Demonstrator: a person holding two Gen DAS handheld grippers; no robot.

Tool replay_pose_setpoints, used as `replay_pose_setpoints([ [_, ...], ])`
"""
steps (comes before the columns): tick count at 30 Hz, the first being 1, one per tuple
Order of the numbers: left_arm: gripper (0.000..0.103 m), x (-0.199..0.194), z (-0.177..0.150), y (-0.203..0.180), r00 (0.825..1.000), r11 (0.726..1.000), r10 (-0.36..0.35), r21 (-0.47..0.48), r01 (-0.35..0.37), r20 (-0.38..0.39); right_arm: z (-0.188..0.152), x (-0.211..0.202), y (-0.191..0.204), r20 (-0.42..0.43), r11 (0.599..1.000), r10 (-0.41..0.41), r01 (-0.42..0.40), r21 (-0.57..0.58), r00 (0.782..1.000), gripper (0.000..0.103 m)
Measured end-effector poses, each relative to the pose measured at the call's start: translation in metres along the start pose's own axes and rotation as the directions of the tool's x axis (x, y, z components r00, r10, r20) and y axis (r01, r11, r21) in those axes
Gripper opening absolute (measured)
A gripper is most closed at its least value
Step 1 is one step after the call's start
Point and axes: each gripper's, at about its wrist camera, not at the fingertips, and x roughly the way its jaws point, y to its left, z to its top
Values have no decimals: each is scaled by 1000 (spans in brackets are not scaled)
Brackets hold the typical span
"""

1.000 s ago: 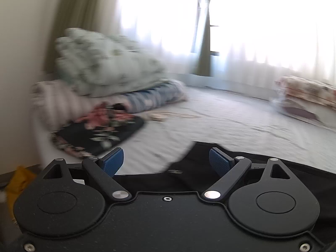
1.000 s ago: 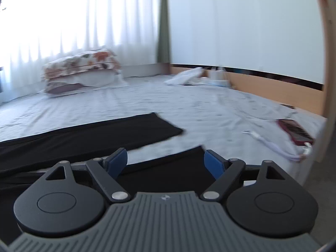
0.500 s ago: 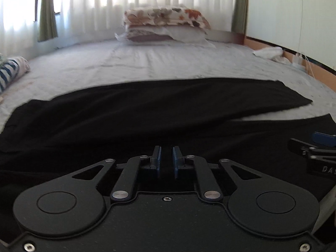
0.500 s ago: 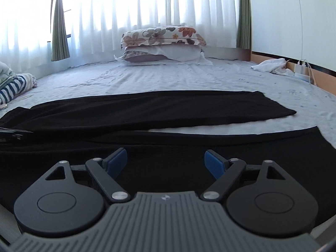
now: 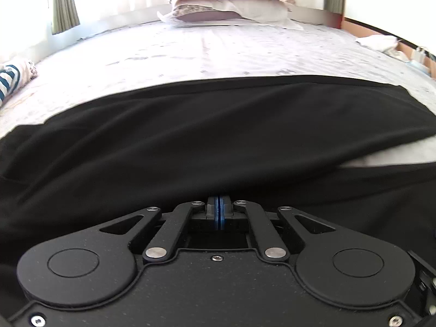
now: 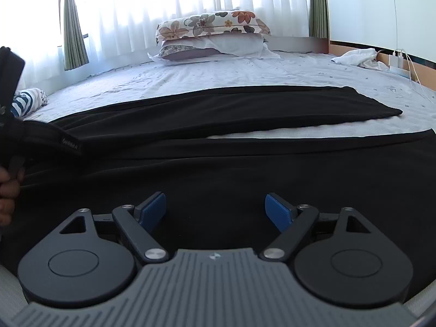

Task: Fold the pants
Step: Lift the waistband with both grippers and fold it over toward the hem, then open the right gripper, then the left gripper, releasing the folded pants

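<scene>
Black pants lie spread across the bed, both legs running to the right, with a strip of sheet between them. My left gripper is shut, its blue pads pressed together at the near edge of the black cloth; whether cloth is pinched between them is hidden. It also shows at the left edge of the right wrist view, held by a hand. My right gripper is open, low over the near pant leg, with nothing between its blue pads.
The bed sheet is pale with small prints. Two stacked pillows lie at the far side by the curtains. A striped bundle sits at the left. White cloth and a charger with cables lie at the right edge.
The left gripper swung from the left of the bed to face the pants, closed its fingers fully and moved low onto the cloth. The right gripper turned to the pants and stayed open.
</scene>
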Motion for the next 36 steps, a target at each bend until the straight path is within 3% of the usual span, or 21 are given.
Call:
replay_pose_setpoints([
  [10, 5, 36, 17, 1, 993, 993, 114, 39, -115, 38, -1, 2, 7, -23, 999, -8, 7, -50, 1000, 92],
  [14, 7, 21, 20, 10, 998, 999, 37, 5, -37, 48, 13, -4, 5, -62, 1000, 0, -1, -19, 998, 93],
  [16, 7, 5, 15, 13, 997, 1000, 1, 26, -3, 80, 24, -7, -5, -73, 999, 20, -18, 28, 997, 93],
  [20, 8, -25, 3, 9, 990, 994, -76, 92, 66, 115, 48, 3, -24, -123, 999, -16, 22, 49, 992, 92],
  [22, 8, -35, -1, 2, 986, 985, -128, 130, 113, 111, 56, 14, -31, -170, 998, -51, 55, 18, 984, 83],
  [25, 8, -37, -4, -13, 979, 970, -196, 162, 183, 65, 61, 37, -40, -240, 996, -83, 88, 11, 967, 54],
  [26, 8, -38, -8, -21, 977, 966, -207, 170, 195, 53, 63, 43, -41, -241, 996, -87, 90, 4, 967, 50],
  [29, 7, -22, -9, -36, 983, 968, -181, 182, 173, 30, 70, 59, -45, -255, 996, -83, 84, -7, 964, 44],
  [36, 6, 14, 4, -40, 993, 987, -114, 116, 110, 33, 84, 88, -59, -267, 998, -44, 57, 39, 963, 47],
])
